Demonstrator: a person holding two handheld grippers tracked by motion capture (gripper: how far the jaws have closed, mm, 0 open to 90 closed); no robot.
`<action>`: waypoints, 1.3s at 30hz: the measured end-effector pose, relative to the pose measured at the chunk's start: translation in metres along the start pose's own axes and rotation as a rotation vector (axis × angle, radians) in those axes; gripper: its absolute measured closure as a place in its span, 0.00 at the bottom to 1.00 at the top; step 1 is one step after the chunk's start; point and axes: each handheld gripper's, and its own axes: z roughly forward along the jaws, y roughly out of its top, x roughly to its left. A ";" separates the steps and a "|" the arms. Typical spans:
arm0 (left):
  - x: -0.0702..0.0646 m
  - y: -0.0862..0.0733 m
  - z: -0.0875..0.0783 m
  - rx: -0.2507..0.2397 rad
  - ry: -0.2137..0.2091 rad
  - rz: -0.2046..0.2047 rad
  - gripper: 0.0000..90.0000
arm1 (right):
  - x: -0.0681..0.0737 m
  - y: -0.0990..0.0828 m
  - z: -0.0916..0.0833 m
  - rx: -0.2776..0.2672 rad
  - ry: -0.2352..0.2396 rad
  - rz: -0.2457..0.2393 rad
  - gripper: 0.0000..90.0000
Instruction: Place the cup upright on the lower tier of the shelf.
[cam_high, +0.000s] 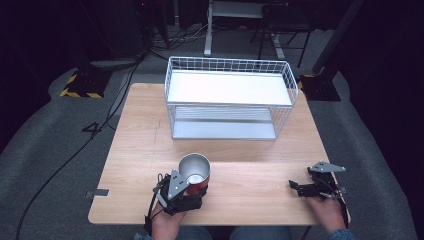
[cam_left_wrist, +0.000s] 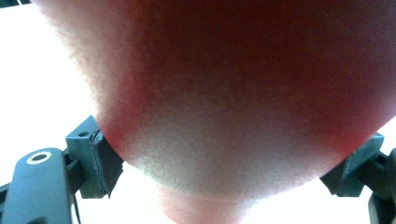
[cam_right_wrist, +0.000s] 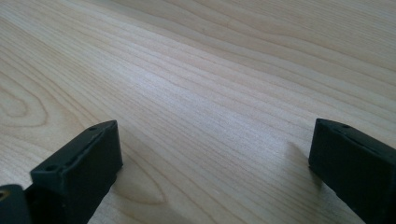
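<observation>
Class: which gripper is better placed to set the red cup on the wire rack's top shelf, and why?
Left. The left gripper already clamps the red cup; the right gripper is open, empty, off to the side of the wire rack.

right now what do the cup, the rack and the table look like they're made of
Cup: likely metal, shiny silver inside, red matte outer coat. Rack: white-coated wire mesh, flat white shelves, material unclear. Table: light wood or wood-look laminate, visible grain.

white wire rack (cam_high: 230, 95) stands at the far side of the wooden table (cam_high: 140, 145); cables (cam_high: 65, 160) cross the floor.
</observation>
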 end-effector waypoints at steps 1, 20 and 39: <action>0.001 0.002 0.000 0.003 -0.001 0.004 0.18 | 0.000 0.000 0.000 0.000 0.000 0.000 0.03; 0.014 0.043 0.034 0.003 -0.049 0.024 0.18 | 0.000 0.000 0.000 -0.001 0.000 0.000 0.03; 0.027 0.069 0.085 -0.005 -0.054 0.008 0.18 | 0.000 0.000 0.000 -0.001 -0.001 0.000 0.03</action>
